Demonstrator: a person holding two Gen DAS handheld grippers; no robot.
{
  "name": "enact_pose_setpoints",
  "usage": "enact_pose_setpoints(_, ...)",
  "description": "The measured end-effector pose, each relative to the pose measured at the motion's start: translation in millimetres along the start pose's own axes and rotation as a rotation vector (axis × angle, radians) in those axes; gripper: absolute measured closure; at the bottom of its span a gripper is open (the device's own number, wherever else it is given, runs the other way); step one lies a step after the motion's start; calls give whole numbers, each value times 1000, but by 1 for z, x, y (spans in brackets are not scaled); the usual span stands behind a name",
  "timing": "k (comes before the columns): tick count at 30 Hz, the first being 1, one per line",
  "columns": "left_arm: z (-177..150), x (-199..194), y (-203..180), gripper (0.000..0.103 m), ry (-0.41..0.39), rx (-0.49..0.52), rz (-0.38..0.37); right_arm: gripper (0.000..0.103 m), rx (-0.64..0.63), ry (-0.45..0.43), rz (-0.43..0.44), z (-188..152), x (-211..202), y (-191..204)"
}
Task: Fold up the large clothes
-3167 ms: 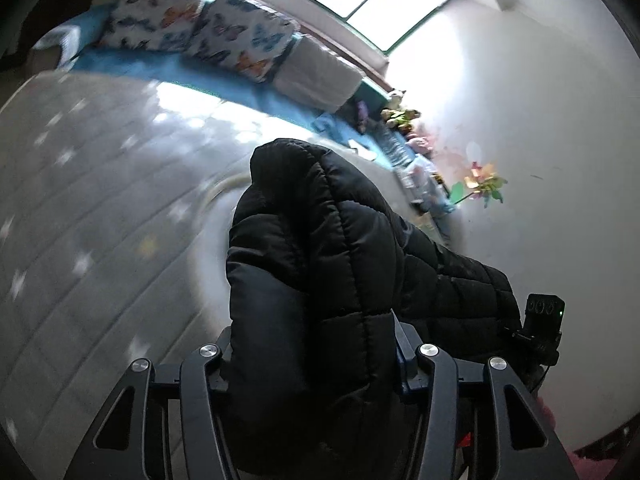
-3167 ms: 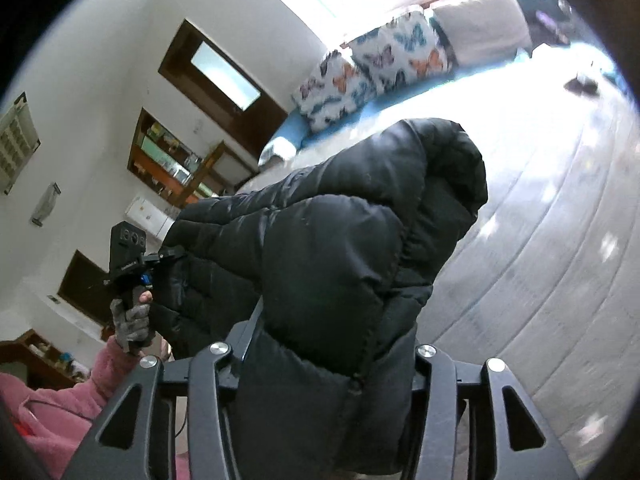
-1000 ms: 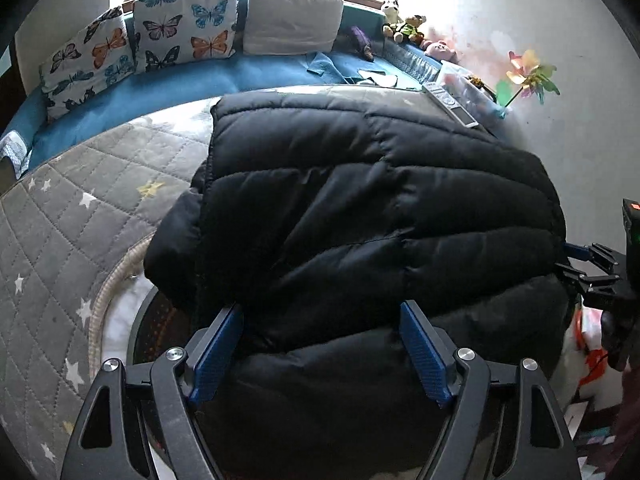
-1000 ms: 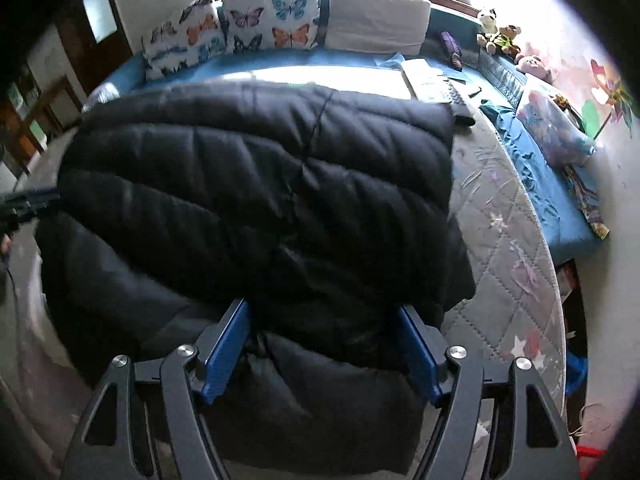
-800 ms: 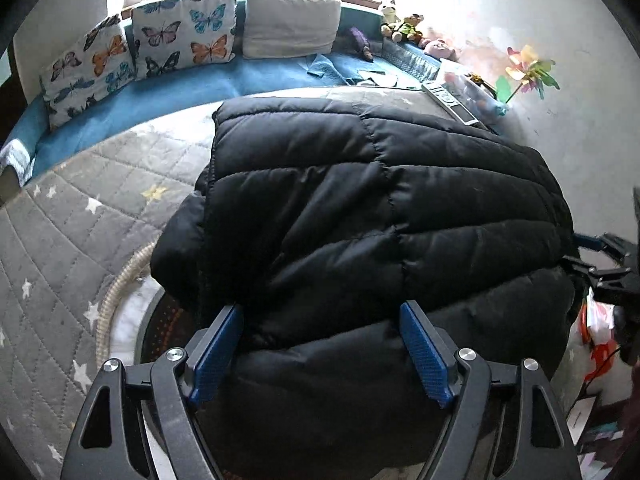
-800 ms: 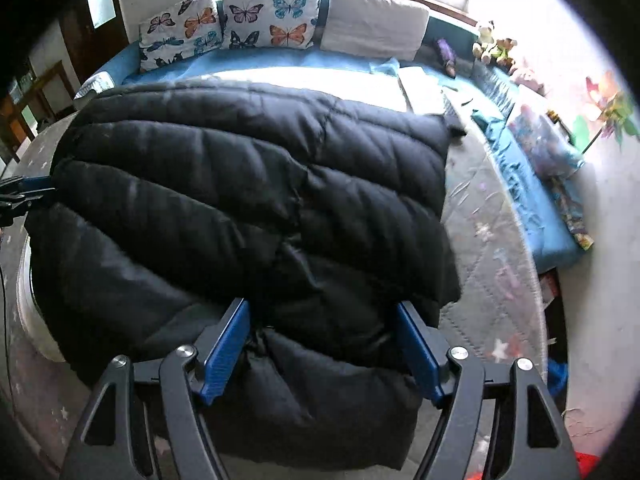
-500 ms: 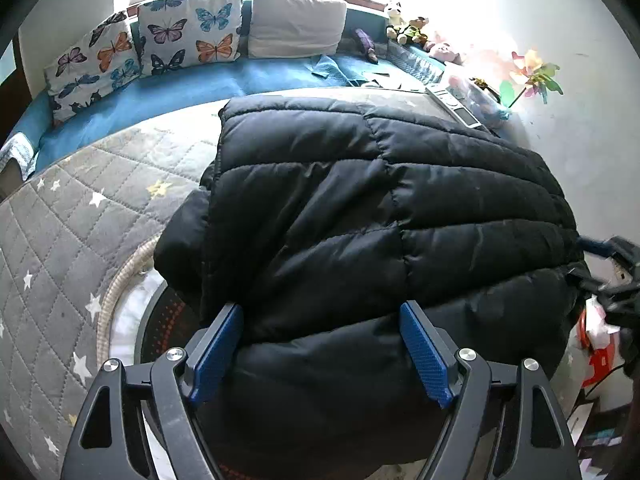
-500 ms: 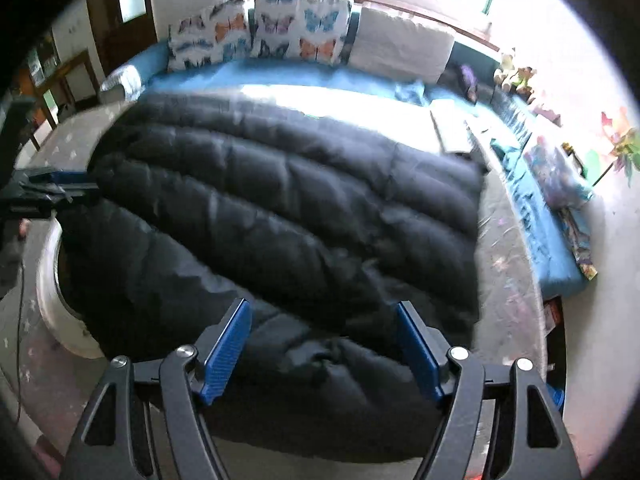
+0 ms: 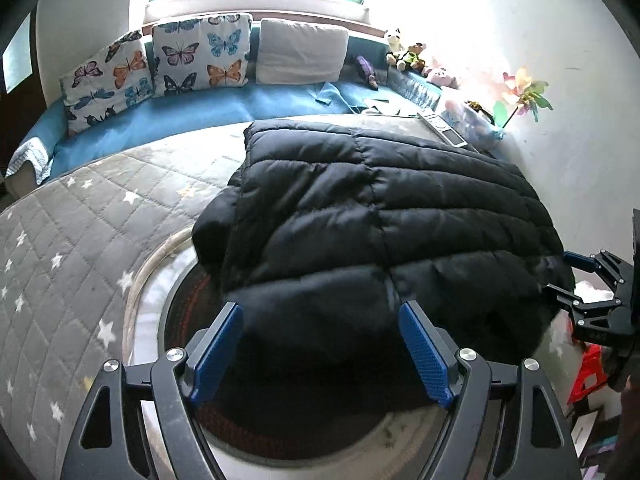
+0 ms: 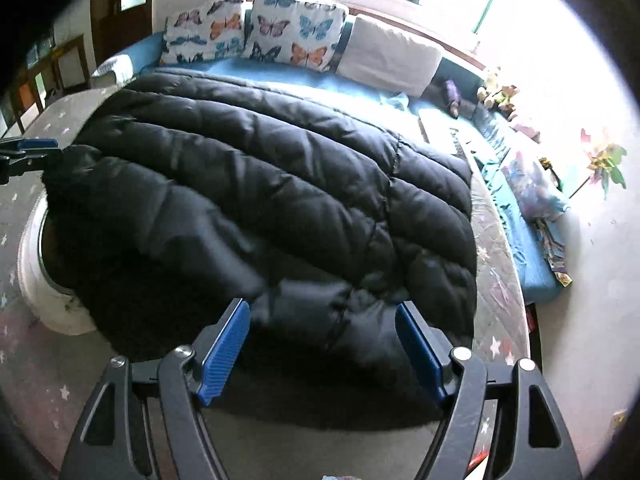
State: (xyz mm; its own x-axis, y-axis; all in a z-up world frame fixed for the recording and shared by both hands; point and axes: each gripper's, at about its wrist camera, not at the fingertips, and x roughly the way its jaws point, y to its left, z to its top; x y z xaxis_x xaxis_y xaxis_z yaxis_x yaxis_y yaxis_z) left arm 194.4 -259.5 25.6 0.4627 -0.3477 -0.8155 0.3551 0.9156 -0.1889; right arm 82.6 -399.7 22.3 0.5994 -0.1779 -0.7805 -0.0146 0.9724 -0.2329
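A black quilted puffer jacket (image 9: 380,216) lies folded on the grey star-patterned mattress (image 9: 80,216); it also shows in the right wrist view (image 10: 280,200). My left gripper (image 9: 322,344) is open with its blue pads just clear of the jacket's near edge. My right gripper (image 10: 322,344) is open too, pulled back from the jacket's near edge. The right gripper also shows at the right edge of the left wrist view (image 9: 588,280), beside the jacket's corner. The left gripper shows at the left edge of the right wrist view (image 10: 24,150).
A round white-rimmed dark object (image 9: 280,432) sits under the jacket's near side. Butterfly cushions (image 9: 200,56) and a grey pillow (image 9: 300,56) line a blue bench (image 9: 200,108) at the back. Plush toys (image 9: 408,54), a pinwheel (image 9: 524,96) and a white wall are on the right.
Both grippers held the jacket in the air, laid it on the mattress and opened. In the last half second both drew back, so the jacket's near edge is outside their pads.
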Motion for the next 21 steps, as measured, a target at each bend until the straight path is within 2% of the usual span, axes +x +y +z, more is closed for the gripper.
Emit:
enact_pose_setpoints(8,-47,-53,-25,17,-55,54,76,20,47,-98,-15,-23,-30,28)
enact_pose_setpoints(11,-65,-70,-32,17,-67,46,98,13,88,-135,0,-31,-42,36)
enact_pose_setpoints(15,-93,-92,-39,17,-102,23,99,12,135,-160,26,-42,-52,41)
enact_pose_setpoints(17,-105,-101,-41,17,-110,10,95,10,154,-168,20,-50,-58,44)
enact_pose_setpoints(21,-128,-113,-49,17,-131,3,114,0,163,-193,-23,-60,-67,53)
